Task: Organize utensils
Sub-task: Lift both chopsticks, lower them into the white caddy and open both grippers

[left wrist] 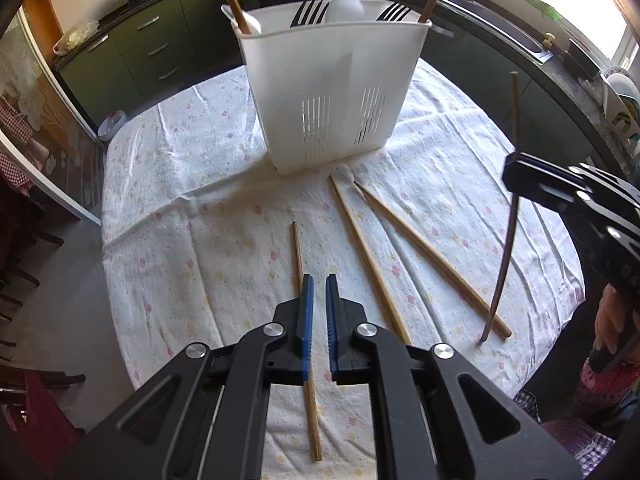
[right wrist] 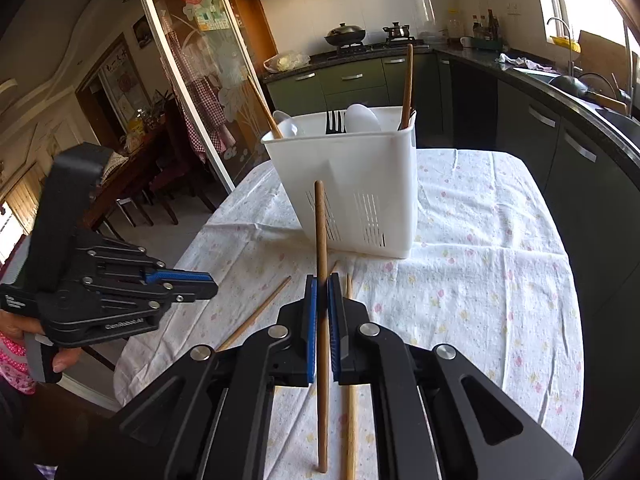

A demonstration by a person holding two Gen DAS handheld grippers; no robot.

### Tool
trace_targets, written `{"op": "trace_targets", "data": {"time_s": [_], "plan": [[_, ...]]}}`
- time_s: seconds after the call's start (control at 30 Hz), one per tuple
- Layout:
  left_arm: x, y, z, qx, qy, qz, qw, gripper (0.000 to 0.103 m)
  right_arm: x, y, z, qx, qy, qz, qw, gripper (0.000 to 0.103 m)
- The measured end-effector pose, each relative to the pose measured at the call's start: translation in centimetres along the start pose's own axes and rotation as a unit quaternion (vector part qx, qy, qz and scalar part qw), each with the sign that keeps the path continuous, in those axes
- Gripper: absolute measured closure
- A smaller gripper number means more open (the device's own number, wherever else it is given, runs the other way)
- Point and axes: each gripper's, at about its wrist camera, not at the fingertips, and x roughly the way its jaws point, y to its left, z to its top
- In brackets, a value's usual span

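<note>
The right claw is clamping a dark chopstick above the desk; the left claw is hanging closed, empty. Next it probably needs dropping into the white caddy at the desk's far edge.

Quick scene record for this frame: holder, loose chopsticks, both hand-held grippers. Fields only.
surface: table with floral cloth
holder: white utensil caddy, upright, holding forks, white spoons and two chopsticks
loose chopsticks: three light chopsticks lying flat on the cloth in front of the caddy
left hand-held gripper: shut, empty, above one loose chopstick
right hand-held gripper: shut on dark chopstick, held roughly upright
dark chopstick lower tip: at or near the cloth; contact unclear
</note>
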Motion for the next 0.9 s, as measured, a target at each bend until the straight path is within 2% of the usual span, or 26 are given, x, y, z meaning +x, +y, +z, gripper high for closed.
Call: {"op": "trace_targets", "data": {"time_s": [0.1, 0.2, 0.37, 0.53, 0.63, 0.67, 0.8, 0.9], "plan": [[2.9, 0.2, 0.4, -0.002, 0.027, 0.017, 0.9995, 0.097, -1.2, -0.3, -0.2, 0.001, -0.004, 0.002, 1.0, 0.097], [5.2, 0.5, 0.7, -0.008, 0.057, 0.016, 0.9982, 0.097, -1.9, -0.5, -0.6, 0.003, -0.007, 0.002, 1.0, 0.097], [6.8, 0.3, 0.5, -0.004, 0.083, 0.018, 0.9964, 0.091, -2.4, -1.0, -0.5, 0.008, -0.011, 0.003, 1.0, 0.097], [8.2, 0.3, 0.2, -0.001, 0.103, 0.03, 0.9942, 0.09, -2.4, -1.0, -0.6, 0.009, -0.011, 0.01, 1.0, 0.097], [8.2, 0.2, 0.1, 0.002, 0.099, 0.036, 0.9945, 0.09, -2.4, -0.9, -0.6, 0.009, -0.011, 0.013, 1.0, 0.097], [8.2, 0.2, 0.1, 0.003, 0.097, 0.033, 0.9947, 0.097, -2.4, -0.9, -0.7, 0.009, -0.011, 0.013, 1.0, 0.097], [7.7, -0.1, 0.1, 0.006, 0.087, 0.024, 0.9959, 0.098, -3.0, -0.9, -0.6, 0.011, -0.016, 0.019, 1.0, 0.097], [5.4, -0.3, 0.4, 0.008, 0.06, 0.016, 0.998, 0.098, -3.7, -0.8, -0.4, 0.008, -0.023, 0.019, 1.0, 0.097]]}}
